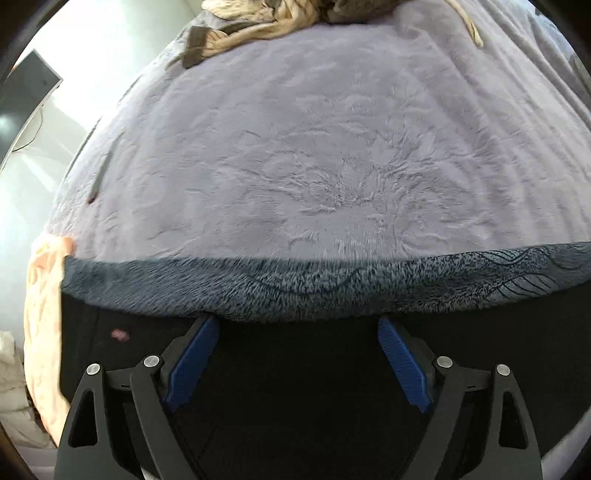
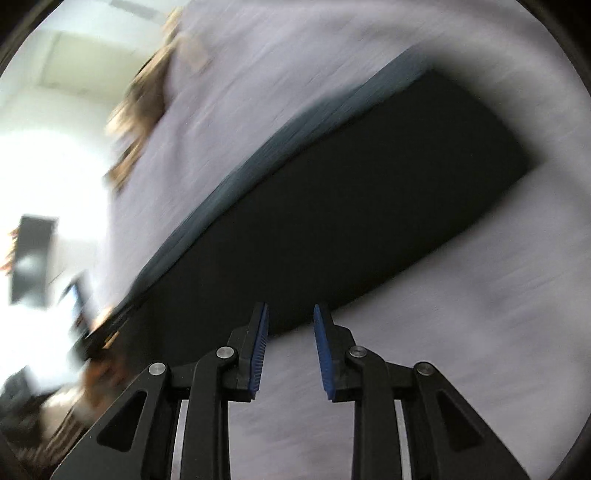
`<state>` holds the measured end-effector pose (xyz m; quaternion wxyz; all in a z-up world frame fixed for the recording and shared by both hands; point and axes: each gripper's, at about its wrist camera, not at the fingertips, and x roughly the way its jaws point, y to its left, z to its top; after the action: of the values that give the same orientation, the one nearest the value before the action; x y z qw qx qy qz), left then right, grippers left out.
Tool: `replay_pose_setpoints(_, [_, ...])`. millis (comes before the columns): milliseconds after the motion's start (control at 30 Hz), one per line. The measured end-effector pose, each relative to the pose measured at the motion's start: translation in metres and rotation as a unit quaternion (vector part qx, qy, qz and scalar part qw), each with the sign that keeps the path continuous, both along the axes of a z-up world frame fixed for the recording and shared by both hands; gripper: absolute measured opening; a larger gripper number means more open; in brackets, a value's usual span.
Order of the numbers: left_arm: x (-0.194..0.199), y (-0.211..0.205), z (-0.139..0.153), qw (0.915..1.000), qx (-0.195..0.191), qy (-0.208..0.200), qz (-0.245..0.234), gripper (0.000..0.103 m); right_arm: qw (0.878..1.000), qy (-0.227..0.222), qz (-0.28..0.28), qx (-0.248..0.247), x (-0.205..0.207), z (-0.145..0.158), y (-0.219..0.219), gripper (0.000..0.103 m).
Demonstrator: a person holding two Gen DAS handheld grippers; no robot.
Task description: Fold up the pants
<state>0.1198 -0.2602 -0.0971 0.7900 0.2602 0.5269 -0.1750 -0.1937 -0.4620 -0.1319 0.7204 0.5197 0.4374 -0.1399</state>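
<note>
Black pants (image 1: pixel 295 387) with a grey fleece lining (image 1: pixel 332 284) turned out along their far edge lie on a lilac plush blanket (image 1: pixel 332 147). My left gripper (image 1: pixel 297 321) hangs over the black fabric, open wide, its blue pads (image 1: pixel 192 362) empty and its tips at the fleece edge. The right wrist view is blurred. In it the pants (image 2: pixel 351 206) show as a long dark folded strip running diagonally. My right gripper (image 2: pixel 290 307) sits at the strip's near edge, open by a narrow gap with nothing between the pads (image 2: pixel 258 354).
A heap of tan and brown clothes (image 1: pixel 258 22) lies at the far side of the bed, also blurred (image 2: pixel 144 107). A peach cloth (image 1: pixel 44 314) hangs at the left bed edge. Beyond it are pale floor and a dark panel (image 1: pixel 29 85).
</note>
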Motion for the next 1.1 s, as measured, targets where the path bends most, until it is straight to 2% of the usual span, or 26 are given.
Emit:
replay_pose_setpoints(33, [0.004,-0.001,-0.005,1.0,-0.002,-0.003,0.004,0.096,0.999,-0.016,0.023,0.032,0.014,-0.009,0.016,0.028])
replay_pose_setpoints(133, [0.018,-0.004,-0.012,0.9999,-0.013,0.0,0.002,0.098,0.99,-0.05,0.069,0.113,0.05,-0.033,0.059,0.028])
replay_pose_setpoints(233, [0.031,-0.004,-0.015,0.9997,-0.021,0.007,-0.015,0.1,0.981,-0.07,0.077,0.163,0.073,-0.055,0.094,0.028])
replay_pose_setpoints(267, [0.034,-0.004,-0.016,0.9994,-0.023,0.009,-0.022,0.1,0.971,-0.088,0.067,0.211,0.084,-0.071,0.11,0.028])
replay_pose_setpoints(367, [0.04,-0.001,-0.019,0.9988,-0.031,0.01,-0.036,0.103,0.967,-0.094,0.068,0.229,0.071,-0.075,0.126,0.028])
replay_pose_setpoints(533, [0.057,0.004,-0.022,0.9983,-0.04,0.013,-0.04,0.103,0.965,-0.104,0.059,0.232,0.074,-0.077,0.139,0.03])
replay_pose_setpoints(600, [0.061,0.005,-0.022,0.9981,-0.043,0.017,-0.041,0.103,0.964,-0.114,0.049,0.236,0.07,-0.07,0.137,0.03])
replay_pose_setpoints(700, [0.057,0.004,-0.02,0.998,-0.045,0.015,-0.043,0.103,0.969,-0.112,0.051,0.214,0.063,-0.054,0.131,0.03])
replay_pose_setpoints(800, [0.053,0.005,-0.021,0.9979,-0.046,0.011,-0.043,0.103,0.971,-0.096,0.013,0.217,0.057,-0.064,0.119,0.03])
replay_pose_setpoints(833, [0.04,0.006,-0.019,0.998,-0.047,0.01,-0.042,0.103,0.969,-0.097,0.002,0.226,0.057,-0.069,0.116,0.03])
replay_pose_setpoints(900, [0.04,0.006,-0.018,0.9979,-0.048,0.012,-0.043,0.103,0.968,-0.094,-0.011,0.232,0.061,-0.07,0.112,0.013])
replay_pose_setpoints(933, [0.038,0.006,-0.018,0.9978,-0.048,0.012,-0.044,0.103,0.968,-0.094,-0.011,0.232,0.061,-0.07,0.112,0.009])
replay_pose_setpoints(967, [0.039,0.007,-0.019,0.9977,-0.049,0.01,-0.045,0.103,0.972,-0.102,-0.008,0.212,0.056,-0.058,0.11,0.008])
replay_pose_setpoints(1033, [0.038,0.006,-0.021,0.9977,-0.049,0.007,-0.047,0.103,0.975,-0.095,-0.003,0.2,0.054,-0.055,0.111,0.008])
replay_pose_setpoints(1067, [0.038,0.006,-0.02,0.9978,-0.047,0.009,-0.046,0.103,0.985,-0.046,0.012,0.168,0.047,-0.058,0.114,0.008])
replay_pose_setpoints(1100, [0.038,0.005,-0.019,0.9979,-0.045,0.011,-0.045,0.103,0.985,-0.046,0.012,0.168,0.047,-0.058,0.114,0.008])
